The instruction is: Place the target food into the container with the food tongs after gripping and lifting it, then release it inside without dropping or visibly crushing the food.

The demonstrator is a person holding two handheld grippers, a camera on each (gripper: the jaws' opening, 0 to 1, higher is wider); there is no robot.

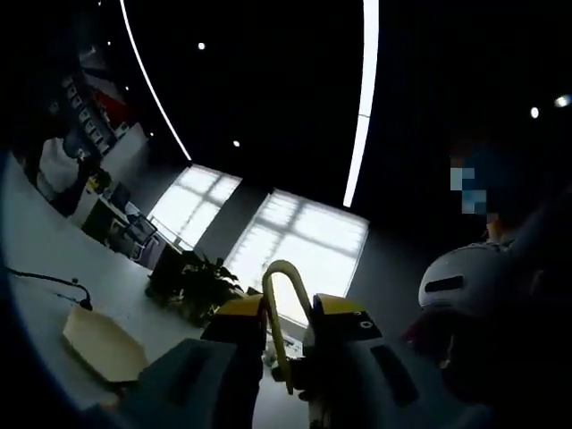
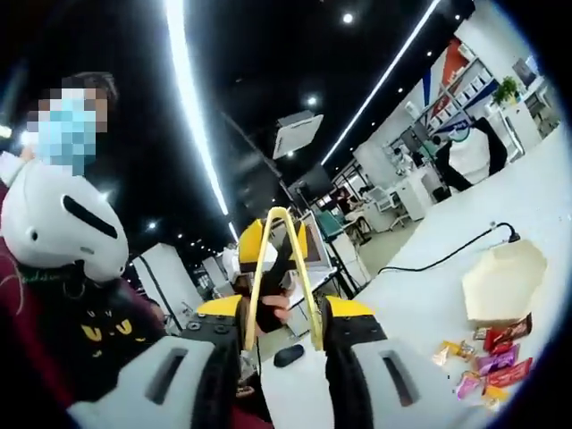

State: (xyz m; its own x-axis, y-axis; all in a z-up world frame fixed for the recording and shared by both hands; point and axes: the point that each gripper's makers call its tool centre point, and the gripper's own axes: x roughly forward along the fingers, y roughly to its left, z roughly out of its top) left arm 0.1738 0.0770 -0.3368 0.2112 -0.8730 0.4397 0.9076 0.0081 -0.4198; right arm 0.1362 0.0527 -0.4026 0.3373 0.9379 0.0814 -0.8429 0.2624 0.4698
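tongs (image 2: 281, 268): yellow
container (image 2: 502, 284): pale beige
snack packets (image 2: 490, 357): red, pink, orange, yellow wrappers
table (image 2: 536, 206): white
cable (image 2: 447, 257): black
plant (image 1: 192, 281): dark green

Left gripper (image 1: 286, 335), right gripper (image 2: 282, 326) raised (both clamping tongs).

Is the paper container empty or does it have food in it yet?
Looks empty: in the right gripper view the container shows a bare pale inside, and the wrapped snacks lie beside it on the table.
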